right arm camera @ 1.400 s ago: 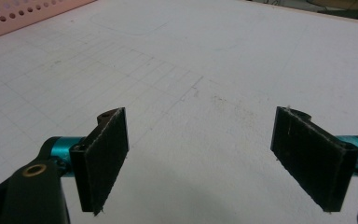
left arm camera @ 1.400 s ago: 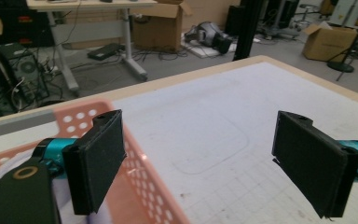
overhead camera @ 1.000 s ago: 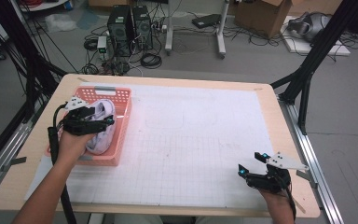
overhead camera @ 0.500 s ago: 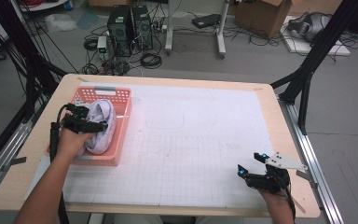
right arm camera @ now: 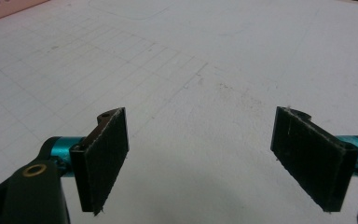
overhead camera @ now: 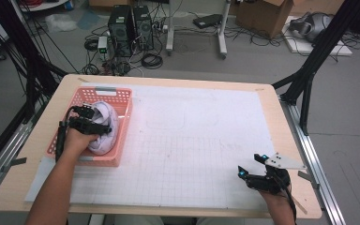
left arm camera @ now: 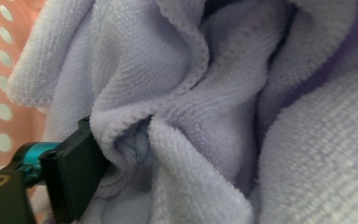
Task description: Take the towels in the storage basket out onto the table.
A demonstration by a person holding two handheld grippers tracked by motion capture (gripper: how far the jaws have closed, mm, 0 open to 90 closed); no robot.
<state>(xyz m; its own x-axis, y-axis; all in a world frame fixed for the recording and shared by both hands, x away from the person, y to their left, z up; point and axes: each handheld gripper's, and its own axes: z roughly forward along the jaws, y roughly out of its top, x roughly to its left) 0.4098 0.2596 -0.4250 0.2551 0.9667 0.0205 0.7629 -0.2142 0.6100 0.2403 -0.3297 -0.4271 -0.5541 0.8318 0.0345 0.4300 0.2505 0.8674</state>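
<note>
Your left gripper (overhead camera: 90, 123) is down inside the pink perforated basket (overhead camera: 120, 96) at the table's left side, buried in the crumpled lavender towel (overhead camera: 104, 129) that lies there. In the left gripper view one black jaw presses into a hemmed fold of that towel (left arm camera: 186, 107) while cloth hides the other, so you cannot tell whether they are closed on it. Across the white gridded mat (overhead camera: 192, 140), your right gripper (overhead camera: 255, 169) rests near the front right corner, jaws spread wide over bare mat (right arm camera: 205, 84). No label or writing is legible anywhere.
</note>
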